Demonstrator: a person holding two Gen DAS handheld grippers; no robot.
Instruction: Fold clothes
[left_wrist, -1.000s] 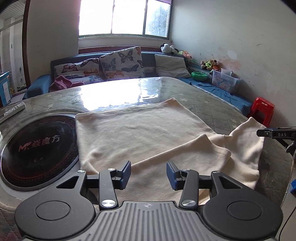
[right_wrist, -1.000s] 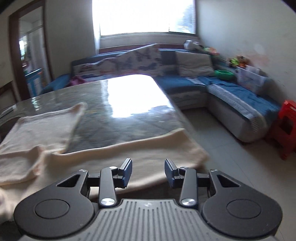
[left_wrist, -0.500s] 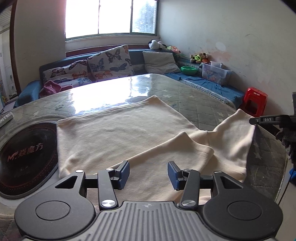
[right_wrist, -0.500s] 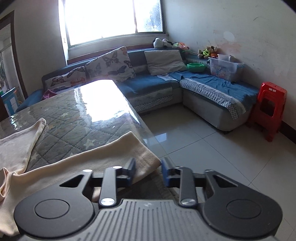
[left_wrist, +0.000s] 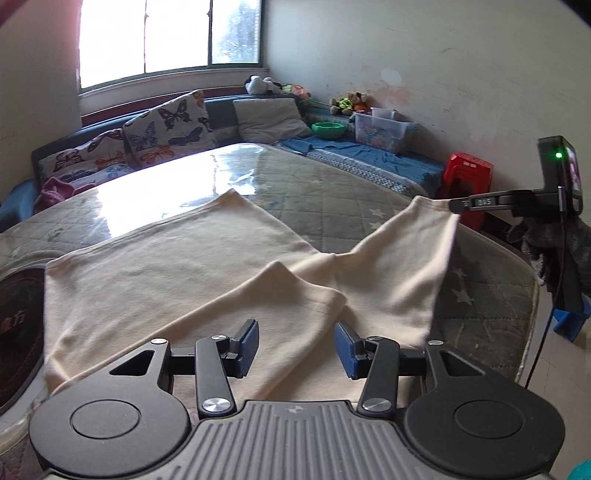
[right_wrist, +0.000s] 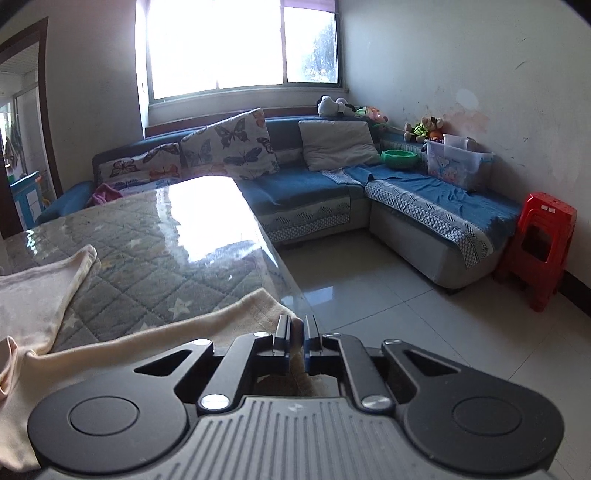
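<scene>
Lying across the quilted table (left_wrist: 332, 206): cream garment (left_wrist: 166, 280), sleeve reaching toward two o'clock. Pinching that sleeve's cuff (right_wrist: 273, 314): right gripper (right_wrist: 297, 328), jaws just closed. Hovering at six o'clock, gaping above cloth: left gripper (left_wrist: 295, 347).

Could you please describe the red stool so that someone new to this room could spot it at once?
Follow the blue corner sofa along the right-hand wall to its near end. There, on the tiled floor against the wall, stands the red stool. It is the only bright red plastic piece there, boxy with open sides.
</scene>
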